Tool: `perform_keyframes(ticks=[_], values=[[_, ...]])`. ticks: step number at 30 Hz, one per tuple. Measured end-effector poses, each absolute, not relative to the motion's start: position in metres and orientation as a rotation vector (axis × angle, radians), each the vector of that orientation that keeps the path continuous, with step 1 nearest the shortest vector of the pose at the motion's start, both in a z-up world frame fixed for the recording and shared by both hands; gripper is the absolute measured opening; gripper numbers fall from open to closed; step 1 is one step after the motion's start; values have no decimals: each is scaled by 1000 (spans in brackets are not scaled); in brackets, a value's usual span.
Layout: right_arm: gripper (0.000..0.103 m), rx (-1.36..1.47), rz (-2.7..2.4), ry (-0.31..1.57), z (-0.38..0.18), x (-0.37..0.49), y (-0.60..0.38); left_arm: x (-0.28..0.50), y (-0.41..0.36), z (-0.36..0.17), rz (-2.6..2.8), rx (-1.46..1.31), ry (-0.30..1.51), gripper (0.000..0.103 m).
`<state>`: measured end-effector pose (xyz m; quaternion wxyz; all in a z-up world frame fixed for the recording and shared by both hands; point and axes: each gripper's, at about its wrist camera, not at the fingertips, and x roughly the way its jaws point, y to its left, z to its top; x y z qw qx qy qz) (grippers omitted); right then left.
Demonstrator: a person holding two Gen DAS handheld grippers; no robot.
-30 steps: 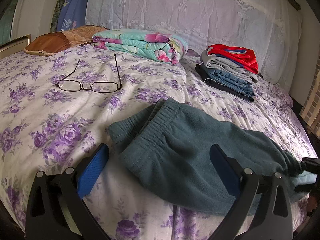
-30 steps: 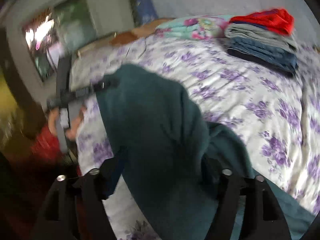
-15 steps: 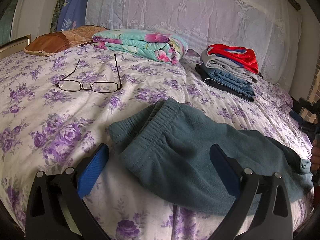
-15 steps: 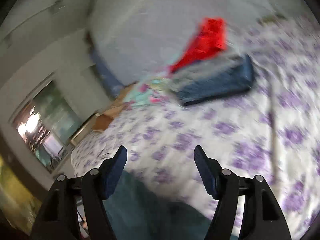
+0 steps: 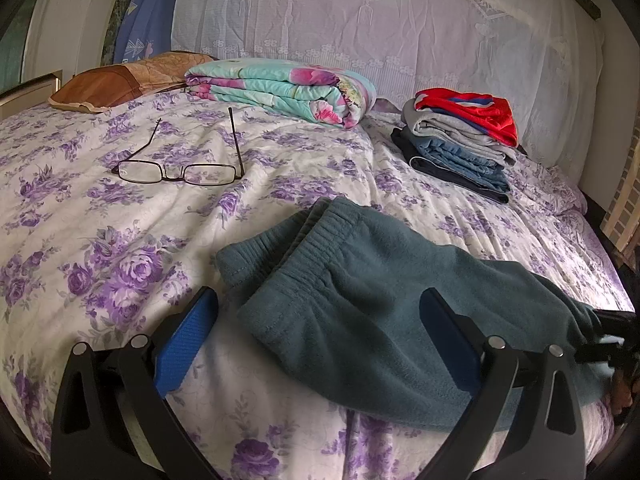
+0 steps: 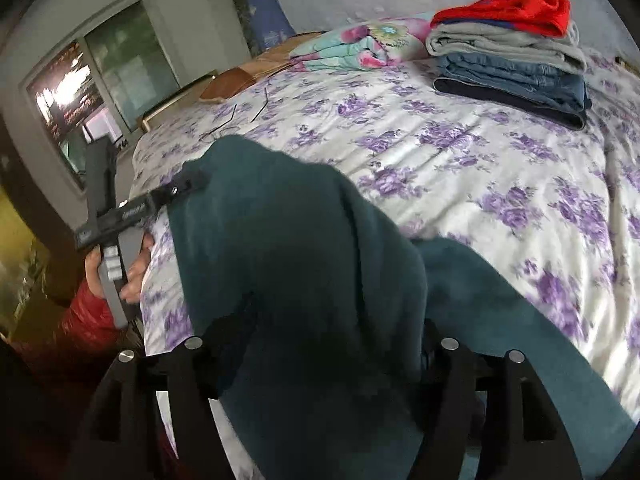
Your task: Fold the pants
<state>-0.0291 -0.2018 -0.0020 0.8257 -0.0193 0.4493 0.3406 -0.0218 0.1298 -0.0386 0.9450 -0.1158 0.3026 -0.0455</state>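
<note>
The teal fleece pants [image 5: 360,304] lie on the bed's white sheet with purple flowers [image 5: 120,240], waistband toward the wire-framed glasses [image 5: 180,170]. The left gripper [image 5: 316,328] hovers over the waist end, its jaws spread and touching nothing. The right gripper [image 6: 320,344] has just been narrowing its jaws, with pant-leg fabric bunched between them; whether the pads press it I cannot tell.

No word, label or number that I can read shows in either view. In the right wrist view the black body of my left claw [image 6: 182,190] carries a short pale printed mark, too blurred and small to make out. The pale lace cloth [image 5: 400,28] behind the bed bears woven ornaments only, not letters.
</note>
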Motion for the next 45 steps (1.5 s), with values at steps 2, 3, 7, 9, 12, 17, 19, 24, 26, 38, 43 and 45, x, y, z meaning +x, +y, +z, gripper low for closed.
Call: perform_keyframes(ticks=[2,3,7,9,12,17,19,24,26,38,43,45], values=[[68,43,732,983,-7,-6,-206,-21,129,-39,-93,-237,615,98],[68,99,744,999,-8,2,-211,-22,130,-39,-93,-236,616,98],[67,366,811,865,13,23,-233,-22,129,-39,-94,-237,615,98],[67,390,766,773,28,26,-245,-22,129,-38,-94,-237,614,98],[67,400,700,779,31,34,-261,-23,129,-38,-95,-240,613,98],[67,353,655,821,27,19,-276,-23,130,-39,-95,-240,613,98],[61,288,642,851,24,12,-273,-23,130,-39,-94,-240,613,98],[30,130,580,913,5,15,-255,-22,129,-37,-89,-235,614,98],[16,103,575,929,-2,20,-248,-22,128,-37,-87,-234,614,98],[20,-57,446,929,-9,39,-233,-22,127,-38,-76,-223,624,98],[26,-77,438,820,14,11,-232,-23,128,-33,-29,-215,641,98],[26,-97,479,792,22,-4,-227,-30,133,-21,-51,-261,605,98]])
